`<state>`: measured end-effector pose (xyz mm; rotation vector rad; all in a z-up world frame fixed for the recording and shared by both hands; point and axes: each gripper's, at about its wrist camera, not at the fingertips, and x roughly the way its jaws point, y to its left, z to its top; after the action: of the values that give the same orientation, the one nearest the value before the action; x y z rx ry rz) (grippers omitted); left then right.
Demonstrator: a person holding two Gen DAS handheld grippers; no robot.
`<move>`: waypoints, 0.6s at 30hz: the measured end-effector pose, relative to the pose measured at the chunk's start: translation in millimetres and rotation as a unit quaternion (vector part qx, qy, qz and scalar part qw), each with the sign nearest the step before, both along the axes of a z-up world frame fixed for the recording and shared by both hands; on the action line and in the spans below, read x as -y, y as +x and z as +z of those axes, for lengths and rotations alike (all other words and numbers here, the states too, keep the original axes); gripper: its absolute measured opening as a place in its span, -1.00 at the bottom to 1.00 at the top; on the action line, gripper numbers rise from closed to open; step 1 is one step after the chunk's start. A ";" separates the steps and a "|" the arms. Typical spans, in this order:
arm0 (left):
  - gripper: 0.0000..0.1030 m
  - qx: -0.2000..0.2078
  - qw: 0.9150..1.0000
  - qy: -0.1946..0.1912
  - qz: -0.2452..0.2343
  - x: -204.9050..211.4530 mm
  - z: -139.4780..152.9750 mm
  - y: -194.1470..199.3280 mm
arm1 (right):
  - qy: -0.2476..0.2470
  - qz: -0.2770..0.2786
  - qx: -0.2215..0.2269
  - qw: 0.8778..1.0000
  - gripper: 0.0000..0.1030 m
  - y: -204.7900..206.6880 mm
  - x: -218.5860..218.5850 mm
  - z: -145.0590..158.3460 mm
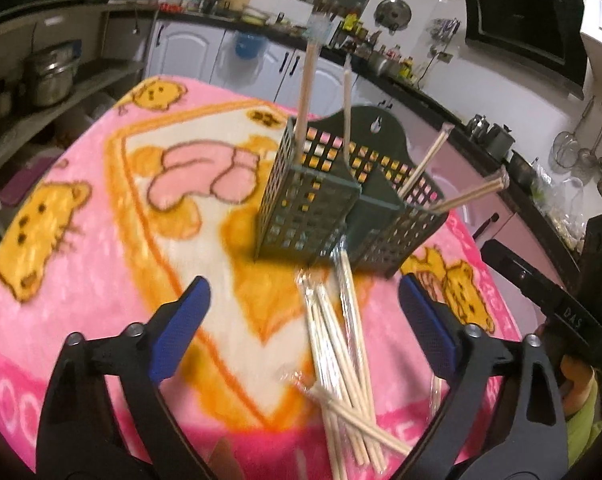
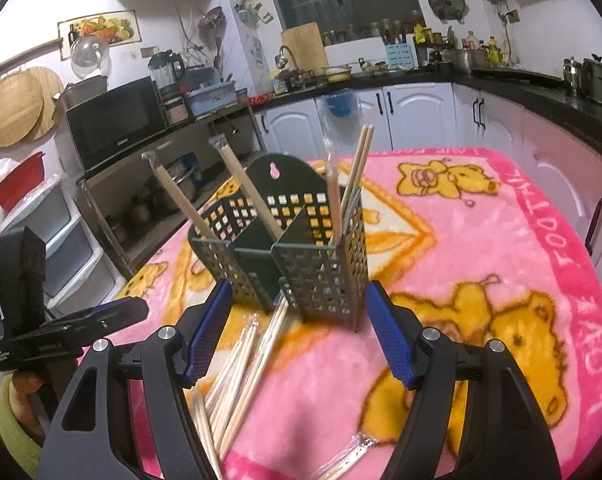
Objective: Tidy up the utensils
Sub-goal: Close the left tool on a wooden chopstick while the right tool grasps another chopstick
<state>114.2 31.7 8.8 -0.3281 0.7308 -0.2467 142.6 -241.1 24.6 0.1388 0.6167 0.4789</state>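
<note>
From my left wrist cam, my left gripper (image 1: 303, 310) is spread wide with nothing between the blue pads; it hangs over the loose pile of wrapped chopsticks (image 1: 341, 364) lying on the pink blanket (image 1: 81, 280), just in front of the dark green holder (image 1: 333, 204); 4 sticks or pairs already stand in the holder, 2 upright in 1 bin and 2 leaning out of the other; the right tool's body pokes in at the edge of this view. From the right wrist cam, my right gripper (image 2: 299, 332) is also wide open and empty, pointed at the holder (image 2: 297, 256) with the pile (image 2: 241, 372) low between its fingers; so I'd say I'm mid-sort, between picks; next move, I reckon, is dropping 1 gripper onto a single pair and pinching it clear of the crossed ones; the slick plastic wrap could make that slippy.
</note>
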 end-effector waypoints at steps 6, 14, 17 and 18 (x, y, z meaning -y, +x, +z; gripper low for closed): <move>0.48 -0.035 0.999 -0.014 -0.008 0.5 -20.6 -3.4 | -0.004 0.009 -0.014 1.000 0.29 1.4 -6.7 -8.9; 0.24 -0.083 0.995 -0.042 -0.022 0.4 -48.8 -7.6 | -0.009 0.020 -0.032 0.999 0.27 5.5 -14.7 -20.3; 0.14 -0.091 0.995 -0.044 -0.027 1.4 -54.7 -9.4 | -0.013 0.023 -0.040 0.999 0.23 9.5 -17.6 -25.2; 0.07 -0.095 0.994 -0.046 -0.030 2.2 -57.1 -10.2 | -0.014 0.024 -0.042 0.999 0.22 10.9 -18.7 -26.4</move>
<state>104.1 29.5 -48.4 -0.4213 0.9189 -0.3096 153.5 -222.4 -1.8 0.1182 0.7105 0.5120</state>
